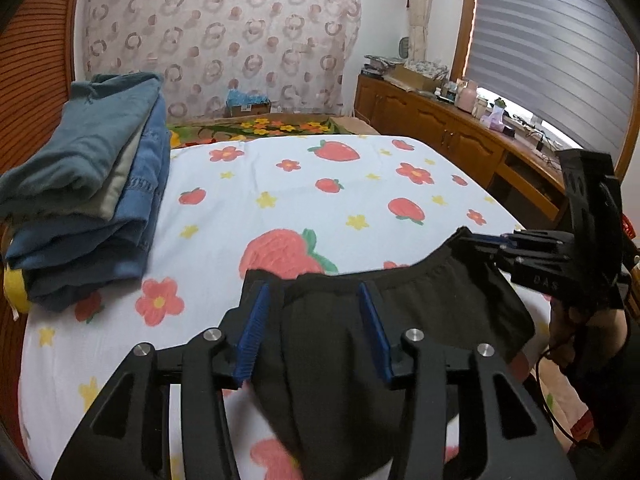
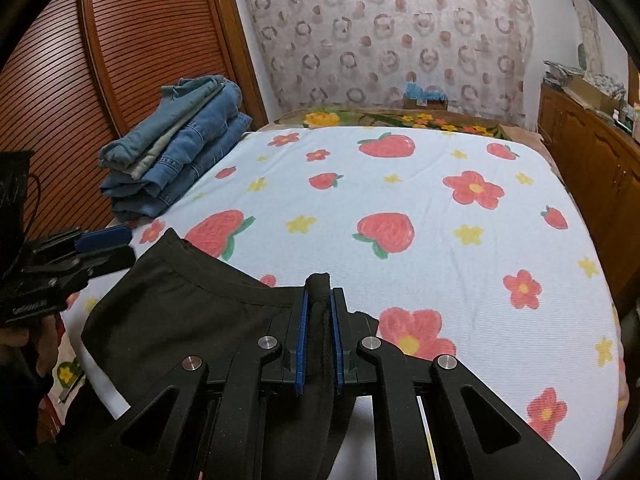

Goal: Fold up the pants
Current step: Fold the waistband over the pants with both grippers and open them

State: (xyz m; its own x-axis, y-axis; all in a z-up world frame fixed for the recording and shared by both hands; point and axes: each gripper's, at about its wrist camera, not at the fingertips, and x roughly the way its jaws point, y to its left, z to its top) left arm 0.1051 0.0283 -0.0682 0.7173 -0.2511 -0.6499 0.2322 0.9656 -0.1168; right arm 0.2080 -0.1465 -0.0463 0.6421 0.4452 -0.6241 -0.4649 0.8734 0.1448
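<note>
Two grippers work on one pair of black pants (image 1: 400, 312) at the near edge of the bed (image 1: 320, 184), which has a white sheet with strawberries and flowers.

From the left wrist view, the left gripper (image 1: 316, 300) has its blue fingers (image 1: 252, 332) spread wide, with black cloth lying between them and beneath them. Neither finger presses the cloth as far as I can see, so I judge this gripper released. The waistband edge runs from the left gripper toward the right side of the picture, where the right gripper (image 1: 486, 240) meets its far corner. A stack of folded jeans (image 1: 92, 184) lies at the left side of the bed, well apart from the pants.

From the right wrist view, the right gripper (image 2: 319, 304) is clenched: its two blue fingers (image 2: 302, 340) stand close together and pinch a ridge of the black pants (image 2: 192, 308) between them. The cloth spreads from here to the left, and the left gripper (image 2: 106, 246) is just beside the opposite corner, its fingers apart; whether it touches the cloth there I cannot tell. The jeans stack (image 2: 176, 152) is beyond it.

The long axis of the held edge goes from one gripper to the other, across the near side of the bed. In my judgement the next move depends on the left gripper, which is nearer the free corner and must close on it first.
</note>
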